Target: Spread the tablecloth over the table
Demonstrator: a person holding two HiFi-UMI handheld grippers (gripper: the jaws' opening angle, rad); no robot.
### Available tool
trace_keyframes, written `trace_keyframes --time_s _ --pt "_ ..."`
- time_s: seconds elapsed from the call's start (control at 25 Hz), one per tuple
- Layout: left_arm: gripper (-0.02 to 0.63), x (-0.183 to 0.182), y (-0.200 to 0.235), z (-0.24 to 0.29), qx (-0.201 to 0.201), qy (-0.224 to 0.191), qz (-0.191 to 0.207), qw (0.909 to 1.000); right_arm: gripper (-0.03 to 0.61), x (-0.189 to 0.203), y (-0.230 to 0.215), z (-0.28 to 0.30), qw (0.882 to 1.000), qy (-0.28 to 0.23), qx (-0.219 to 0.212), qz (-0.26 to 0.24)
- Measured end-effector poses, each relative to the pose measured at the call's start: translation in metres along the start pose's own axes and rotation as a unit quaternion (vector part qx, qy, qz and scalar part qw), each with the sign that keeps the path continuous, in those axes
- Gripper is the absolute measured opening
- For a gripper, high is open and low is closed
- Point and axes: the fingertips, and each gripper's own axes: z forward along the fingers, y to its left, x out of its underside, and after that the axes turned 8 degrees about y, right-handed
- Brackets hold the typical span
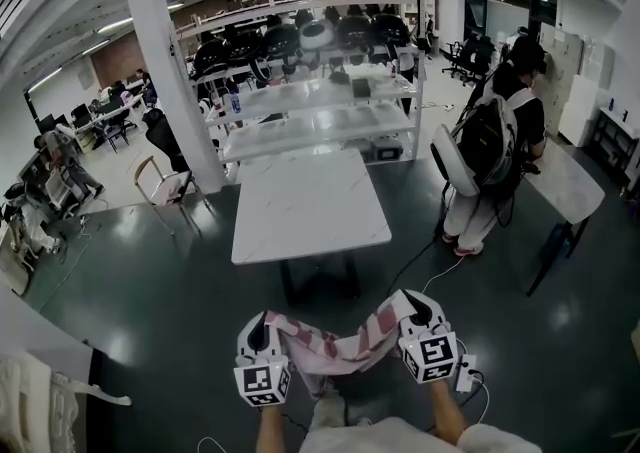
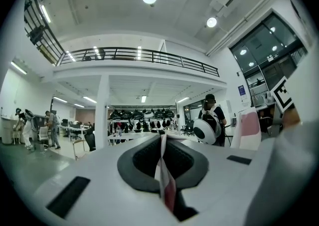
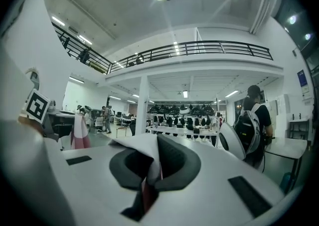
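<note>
A pink and white checked tablecloth (image 1: 335, 346) hangs bunched between my two grippers, low in the head view. My left gripper (image 1: 267, 322) is shut on its left end, and the cloth edge (image 2: 163, 180) shows pinched between the jaws in the left gripper view. My right gripper (image 1: 408, 301) is shut on the right end, with a white fold (image 3: 147, 162) caught in its jaws. The white table (image 1: 305, 203) stands ahead of both grippers, bare, some way off across the dark floor.
A person with a backpack (image 1: 492, 146) stands at the right beside another white table (image 1: 565, 181). White shelving with helmets (image 1: 310, 91) lies behind the table, a white pillar (image 1: 175, 81) at its left. A chair (image 1: 160, 186) is at the left. A cable and power strip (image 1: 467, 373) lie by my right side.
</note>
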Motion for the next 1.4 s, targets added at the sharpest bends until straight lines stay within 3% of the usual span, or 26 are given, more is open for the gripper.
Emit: trace_keyframes --time_s 0.48,0.96,1.4 --pt "0.028 -0.011 0.041 0.087 0.004 -0.024 -0.002 0.9997 0.014 -0.010 -0.012 0.090 1.000 -0.001 0.003 -0.012" --pt "0.028 -0.041 0.122 0.186 0.016 -0.047 -0.011 0.9987 0.014 -0.055 0.003 0.207 1.000 -0.012 0.007 -0.027" --pt "0.028 -0.054 0.179 0.264 0.033 -0.066 -0.010 0.9972 0.014 -0.067 0.009 0.293 0.999 -0.016 0.022 -0.030"
